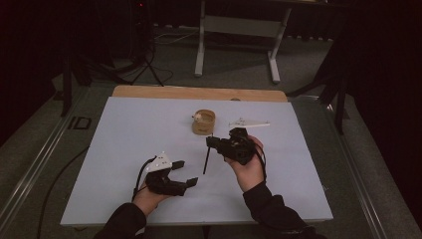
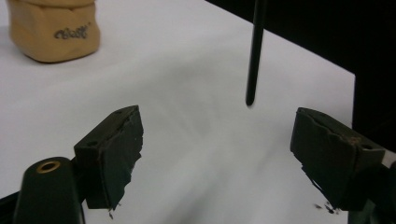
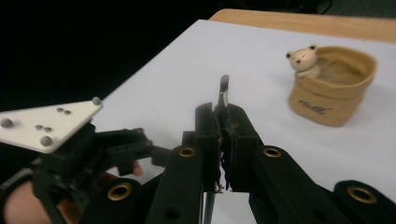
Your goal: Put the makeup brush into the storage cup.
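Note:
A thin black rod (image 1: 206,160) hangs down from my right gripper (image 1: 212,143), its lower tip just above or on the white table cover (image 1: 129,134). The right gripper (image 3: 223,116) is shut on the rod, whose grey upper end (image 3: 224,87) pokes out above the jaws. My left gripper (image 1: 185,173) is open and holds nothing, low at the front left of the rod. Its jaws stand wide apart in the left gripper view (image 2: 217,154), with the rod's tip (image 2: 252,65) a short way beyond them. A tan pouch with a small bear (image 1: 204,122) stands upright behind.
A flat white three-cornered piece (image 1: 249,123) lies right of the pouch (image 3: 331,88). The table's wooden back edge (image 1: 199,92) shows beyond the cover. The left gripper with its white plate (image 3: 46,123) sits close to the right gripper's left side. A desk frame (image 1: 236,30) stands behind.

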